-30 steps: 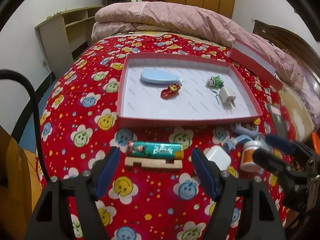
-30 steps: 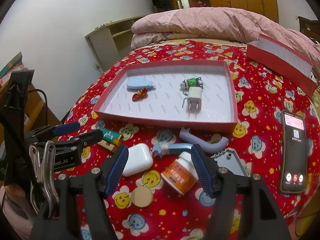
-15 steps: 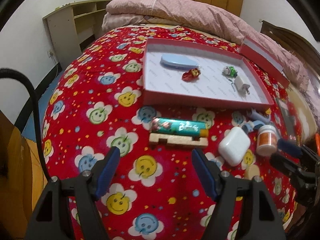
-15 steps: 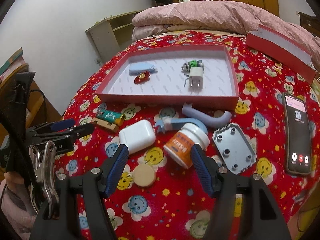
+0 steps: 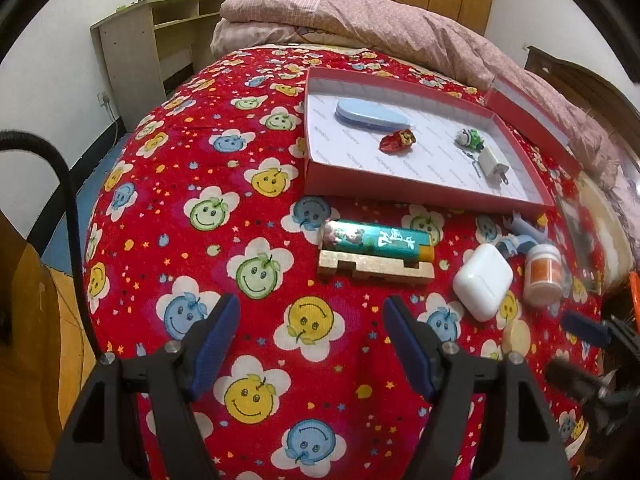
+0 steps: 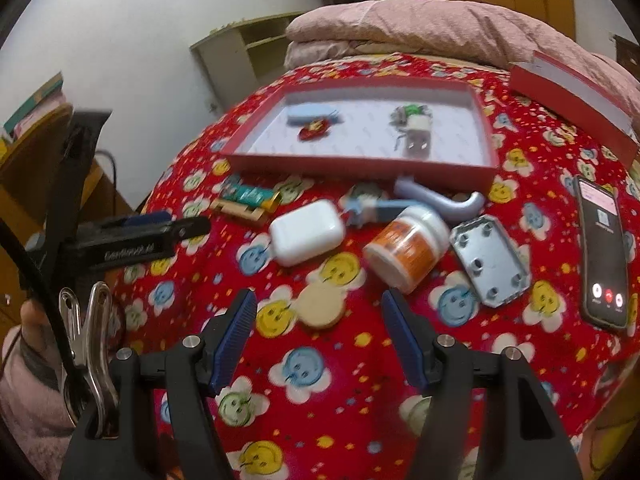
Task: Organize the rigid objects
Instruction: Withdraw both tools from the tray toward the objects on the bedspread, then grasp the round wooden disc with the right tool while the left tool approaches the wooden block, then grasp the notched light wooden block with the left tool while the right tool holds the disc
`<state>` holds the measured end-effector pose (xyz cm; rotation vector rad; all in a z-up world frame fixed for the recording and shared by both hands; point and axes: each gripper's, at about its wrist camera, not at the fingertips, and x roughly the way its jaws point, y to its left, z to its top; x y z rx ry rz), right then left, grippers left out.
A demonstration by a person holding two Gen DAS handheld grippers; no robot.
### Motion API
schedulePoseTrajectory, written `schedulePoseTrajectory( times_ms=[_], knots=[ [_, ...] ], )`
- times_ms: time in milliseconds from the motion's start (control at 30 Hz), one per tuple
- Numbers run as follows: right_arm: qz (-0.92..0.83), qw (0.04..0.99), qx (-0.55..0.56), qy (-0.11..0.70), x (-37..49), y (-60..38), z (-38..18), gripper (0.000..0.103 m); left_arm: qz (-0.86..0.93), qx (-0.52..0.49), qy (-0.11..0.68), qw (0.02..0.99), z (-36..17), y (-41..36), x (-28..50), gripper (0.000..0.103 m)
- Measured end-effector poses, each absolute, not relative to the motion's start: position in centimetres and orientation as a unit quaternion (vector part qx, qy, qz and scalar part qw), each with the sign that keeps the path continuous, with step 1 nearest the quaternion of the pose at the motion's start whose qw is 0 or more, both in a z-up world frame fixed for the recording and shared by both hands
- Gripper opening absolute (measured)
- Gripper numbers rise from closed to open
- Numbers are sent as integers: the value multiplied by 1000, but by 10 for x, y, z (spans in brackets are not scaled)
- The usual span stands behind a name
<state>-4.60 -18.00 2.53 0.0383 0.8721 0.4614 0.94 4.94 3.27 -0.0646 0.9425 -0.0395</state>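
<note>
A red tray (image 5: 316,176) (image 6: 360,162) lies on the flowered bedspread and holds a blue case (image 5: 370,115), a red toy (image 5: 397,141), a green toy (image 5: 470,138) and a white charger (image 5: 493,165). In front of it lie a green tube (image 5: 376,240) on a wooden block (image 5: 374,270), a white earbud case (image 5: 482,282) (image 6: 306,232), an orange-labelled bottle (image 5: 542,274) (image 6: 408,248), a blue pipe piece (image 6: 438,198), a grey plate (image 6: 490,260) and a round wooden disc (image 6: 322,306). My left gripper (image 5: 312,340) is open and empty, short of the tube. My right gripper (image 6: 318,338) is open and empty, just short of the disc.
A phone (image 6: 604,250) lies at the right. The red tray lid (image 6: 572,98) leans on a pink quilt (image 5: 360,16) at the back. A shelf unit (image 5: 148,48) stands by the wall on the left. The bed's edge drops off close below both grippers.
Both grippers have pulled back toward the near edge of the bed, so the objects look farther away. Both stay open and empty. No object has moved.
</note>
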Motion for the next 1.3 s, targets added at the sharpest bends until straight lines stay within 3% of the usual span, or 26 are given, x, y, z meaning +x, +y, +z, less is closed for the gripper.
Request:
schedulePoseTrajectory(
  times_ms=[300,400,467,567,800,967,1300],
  knots=[
    [206,876,-15,437,-42,-159,5,65,-20,-34,451,892,29,56,5,78],
    [198,873,-20,445,-38,-156,-1,49,-19,-40,450,892,28,61,5,77],
    [195,875,-23,443,-38,-154,-5,46,-19,-46,450,892,27,62,6,77],
    [186,880,-31,435,-38,-152,-5,33,-26,-48,451,891,26,59,8,77],
    [186,880,-26,436,-40,-160,-4,32,-52,-36,451,890,24,36,20,78],
    [190,880,-23,435,-43,-164,-6,32,-60,-23,450,891,17,23,30,87],
    [196,882,-16,427,-44,-167,-8,33,-46,2,434,900,12,10,38,90]
  ],
)
